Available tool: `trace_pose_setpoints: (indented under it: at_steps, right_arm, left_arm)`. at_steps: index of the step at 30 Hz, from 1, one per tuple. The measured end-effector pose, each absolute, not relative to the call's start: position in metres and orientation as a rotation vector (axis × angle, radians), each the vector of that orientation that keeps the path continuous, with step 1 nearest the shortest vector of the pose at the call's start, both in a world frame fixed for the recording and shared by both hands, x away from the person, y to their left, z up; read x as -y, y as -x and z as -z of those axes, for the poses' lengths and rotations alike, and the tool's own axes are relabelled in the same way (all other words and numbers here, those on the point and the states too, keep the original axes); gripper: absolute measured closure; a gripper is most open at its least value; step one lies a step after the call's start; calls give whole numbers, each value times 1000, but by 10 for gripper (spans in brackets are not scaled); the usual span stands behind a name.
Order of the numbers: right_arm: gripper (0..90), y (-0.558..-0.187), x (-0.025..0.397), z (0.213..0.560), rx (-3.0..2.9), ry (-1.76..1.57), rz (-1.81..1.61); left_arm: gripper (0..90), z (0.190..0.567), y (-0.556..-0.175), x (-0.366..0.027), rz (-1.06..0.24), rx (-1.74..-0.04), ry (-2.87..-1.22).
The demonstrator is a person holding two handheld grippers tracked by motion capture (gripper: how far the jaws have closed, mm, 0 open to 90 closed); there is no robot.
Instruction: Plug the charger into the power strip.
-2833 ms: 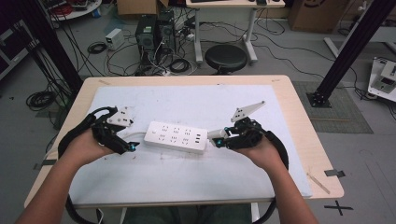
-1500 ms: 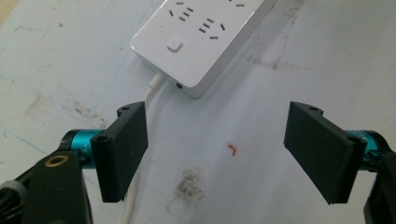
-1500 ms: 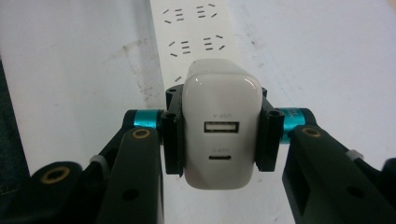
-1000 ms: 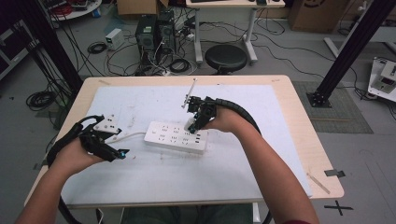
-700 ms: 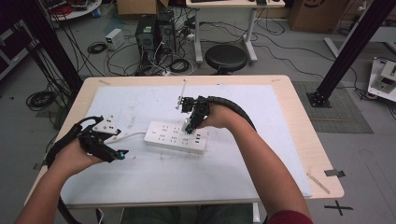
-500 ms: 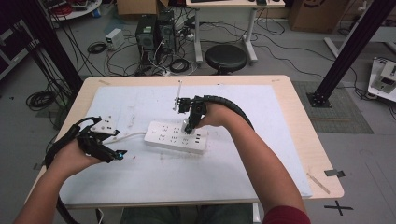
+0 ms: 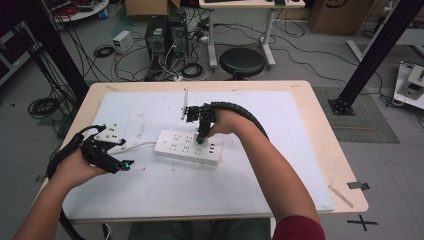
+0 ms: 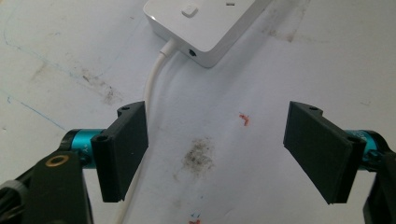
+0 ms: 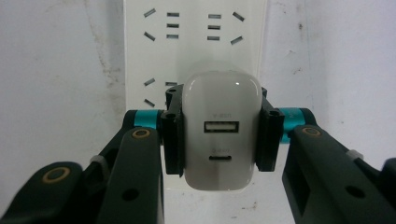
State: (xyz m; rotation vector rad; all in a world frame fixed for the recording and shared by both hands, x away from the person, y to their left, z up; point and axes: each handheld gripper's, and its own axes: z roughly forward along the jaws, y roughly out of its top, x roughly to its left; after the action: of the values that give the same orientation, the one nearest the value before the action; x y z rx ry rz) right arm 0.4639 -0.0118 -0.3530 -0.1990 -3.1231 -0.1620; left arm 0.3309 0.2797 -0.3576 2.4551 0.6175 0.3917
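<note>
The right claw point(image 9: 218, 135) clamps a white two-port charger plug point(image 9: 220, 126) directly over the white plastic power strip point(image 7: 187, 146); the left claw point(image 8: 224, 154) hangs wide open, empty.

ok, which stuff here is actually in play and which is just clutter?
In play:
- white charger, clamped in right gripper
- power strip under it

Lying about:
- left gripper, open, idle
- stool
- computer towers

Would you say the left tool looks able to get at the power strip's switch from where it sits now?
Probably yes. The left tool is open and holds nothing, the switch sits at the strip's near end just ahead, and bare mat lies between. The right tool works farther along.
</note>
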Motion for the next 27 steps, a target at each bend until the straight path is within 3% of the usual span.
trace_pose_setpoints:
  at_steps: [27]
  right_arm:
    - [639, -458, -1, 367, 3163, 224, 81]
  left_arm:
    - [221, 360, -333, -271, -394, -607, -2458]
